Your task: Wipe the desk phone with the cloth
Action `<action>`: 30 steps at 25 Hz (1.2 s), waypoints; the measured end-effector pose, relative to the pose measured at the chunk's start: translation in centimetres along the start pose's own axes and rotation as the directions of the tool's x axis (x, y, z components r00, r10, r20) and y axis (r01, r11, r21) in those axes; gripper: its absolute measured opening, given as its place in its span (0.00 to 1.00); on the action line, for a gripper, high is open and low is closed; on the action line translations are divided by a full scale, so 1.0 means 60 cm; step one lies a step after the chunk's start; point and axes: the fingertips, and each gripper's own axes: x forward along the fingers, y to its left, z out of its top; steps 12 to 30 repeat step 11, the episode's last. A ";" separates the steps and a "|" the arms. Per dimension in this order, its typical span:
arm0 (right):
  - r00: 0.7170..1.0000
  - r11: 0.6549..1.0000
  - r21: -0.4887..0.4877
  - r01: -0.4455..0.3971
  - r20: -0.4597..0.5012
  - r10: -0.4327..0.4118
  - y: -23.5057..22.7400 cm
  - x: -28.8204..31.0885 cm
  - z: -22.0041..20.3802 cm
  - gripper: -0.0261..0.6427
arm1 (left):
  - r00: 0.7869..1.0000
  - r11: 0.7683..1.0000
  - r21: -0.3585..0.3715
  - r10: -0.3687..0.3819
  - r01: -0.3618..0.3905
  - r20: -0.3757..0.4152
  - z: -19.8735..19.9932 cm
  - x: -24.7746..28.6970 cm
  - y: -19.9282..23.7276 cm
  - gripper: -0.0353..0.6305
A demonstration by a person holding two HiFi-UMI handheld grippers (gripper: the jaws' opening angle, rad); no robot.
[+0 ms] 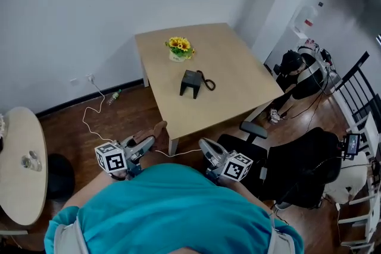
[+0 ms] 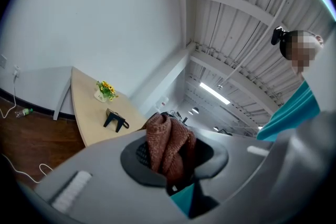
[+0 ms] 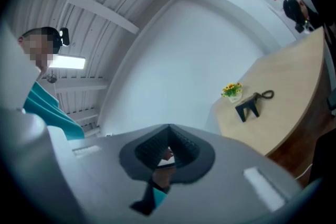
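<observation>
1. One pale wooden table [image 1: 238,68] stood well ahead of both sets of fingers, out of their reach.
2. Behind the fingers, the person's teal shirt [image 1: 172,205] filled the foreground.
3. Held low before that shirt, the left gripper [image 2: 168,155] had its fingers clenched on the cloth, while the right gripper [image 3: 167,152] had its fingers pressed together with nothing between them.
4. On the table, far beyond the fingertips and touched by neither gripper, sat the black desk phone [image 1: 191,83].
5. Bunched between the left fingers, the reddish-brown cloth [image 2: 168,147] stuck up past their tips.
6. Farther from the fingers than the phone stood small yellow flowers [image 1: 179,46].
</observation>
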 end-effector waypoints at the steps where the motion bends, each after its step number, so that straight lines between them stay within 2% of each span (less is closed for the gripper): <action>1: 1.000 1.000 -0.013 -0.003 -0.001 0.003 0.007 0.009 0.001 0.04 | 1.000 1.000 0.004 -0.004 0.004 0.004 0.008 -0.007 0.004 0.18; 6: 1.000 0.996 -0.085 0.003 -0.013 -0.004 0.033 0.035 0.002 0.04 | 0.999 1.000 -0.021 -0.019 0.019 0.027 0.027 -0.028 0.026 0.18; 11: 0.999 0.996 -0.079 0.030 0.019 -0.029 0.033 0.030 0.002 0.04 | 0.999 0.999 -0.022 -0.033 0.033 0.026 0.037 -0.027 0.027 0.18; 30: 0.999 0.996 -0.079 0.030 0.019 -0.029 0.033 0.030 0.002 0.04 | 0.999 0.999 -0.022 -0.033 0.033 0.026 0.037 -0.027 0.027 0.18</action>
